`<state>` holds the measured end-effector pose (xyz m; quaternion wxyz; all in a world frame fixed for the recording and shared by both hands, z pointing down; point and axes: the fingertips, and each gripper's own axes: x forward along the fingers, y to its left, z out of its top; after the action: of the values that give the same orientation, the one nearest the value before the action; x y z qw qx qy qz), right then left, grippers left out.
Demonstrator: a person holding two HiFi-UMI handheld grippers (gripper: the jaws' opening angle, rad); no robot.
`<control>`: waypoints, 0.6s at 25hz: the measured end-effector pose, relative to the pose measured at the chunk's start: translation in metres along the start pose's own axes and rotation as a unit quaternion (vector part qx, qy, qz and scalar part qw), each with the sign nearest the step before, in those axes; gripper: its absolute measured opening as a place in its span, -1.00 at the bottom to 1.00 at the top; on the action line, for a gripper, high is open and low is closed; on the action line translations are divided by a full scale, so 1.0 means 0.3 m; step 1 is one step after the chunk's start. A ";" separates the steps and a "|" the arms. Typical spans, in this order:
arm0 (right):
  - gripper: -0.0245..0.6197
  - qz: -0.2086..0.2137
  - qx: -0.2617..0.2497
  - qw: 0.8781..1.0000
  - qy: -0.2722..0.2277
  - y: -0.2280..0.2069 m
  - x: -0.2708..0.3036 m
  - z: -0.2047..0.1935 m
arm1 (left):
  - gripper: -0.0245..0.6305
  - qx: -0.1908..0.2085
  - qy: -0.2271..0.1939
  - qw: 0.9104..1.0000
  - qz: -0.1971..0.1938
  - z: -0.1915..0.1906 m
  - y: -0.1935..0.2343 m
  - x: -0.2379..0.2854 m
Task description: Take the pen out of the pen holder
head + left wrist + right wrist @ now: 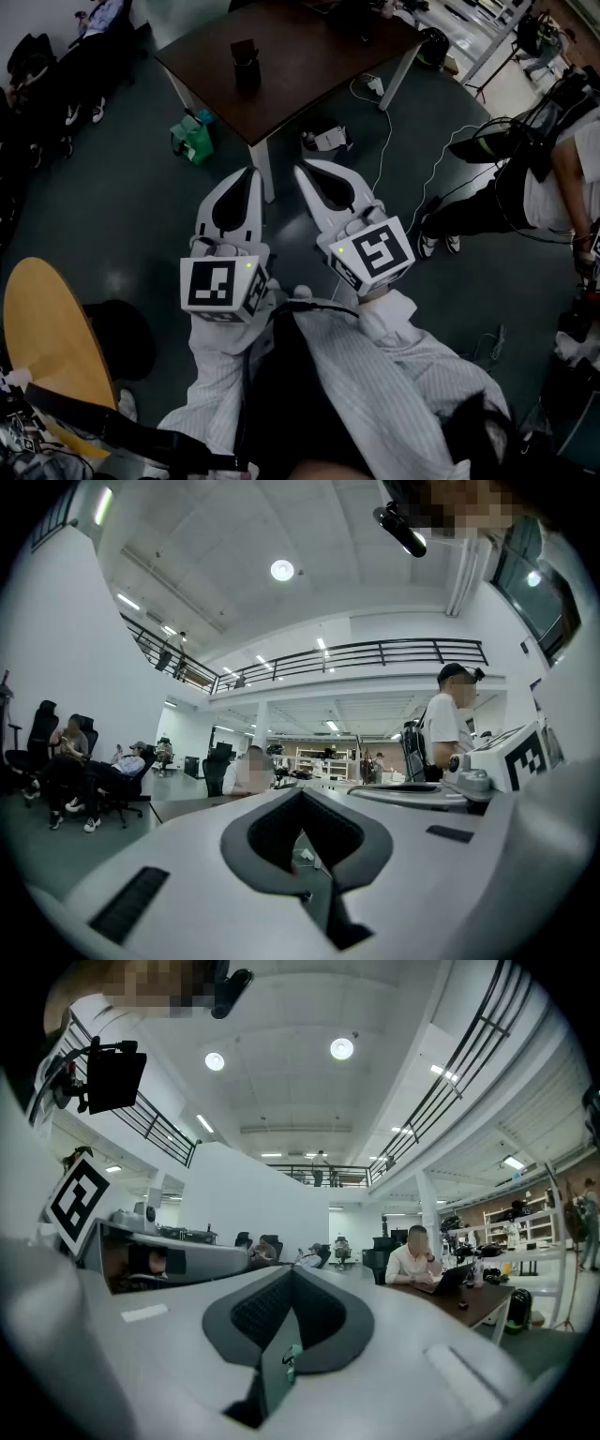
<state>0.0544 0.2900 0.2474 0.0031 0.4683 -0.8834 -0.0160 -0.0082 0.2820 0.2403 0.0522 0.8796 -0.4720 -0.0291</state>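
A black pen holder (246, 64) stands on a dark brown table (309, 66) at the top of the head view; I cannot make out a pen in it. Both grippers hang side by side over the floor, well short of the table. My left gripper (251, 174) is shut, with its tip close to the table's white leg (266, 173). My right gripper (304, 171) is shut too. The left gripper view shows its jaws (302, 794) pressed together with nothing held. In the right gripper view the jaws (291, 1270) also meet, with nothing held.
A green object (192, 138), a white device (326, 140) and white cables (384, 141) lie on the floor by the table. A round wooden table (42, 347) sits low left. A person (553, 178) stands at right; others sit at upper left (89, 28).
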 end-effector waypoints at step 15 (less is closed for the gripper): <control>-0.92 0.003 0.011 1.000 0.003 -0.089 -0.056 -0.031 | -0.91 0.003 0.007 1.000 0.002 -0.022 -0.084 0.067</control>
<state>0.0862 0.2886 0.2560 0.0006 0.4658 -0.8849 -0.0049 0.0243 0.2795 0.2437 0.0532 0.8790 -0.4733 -0.0215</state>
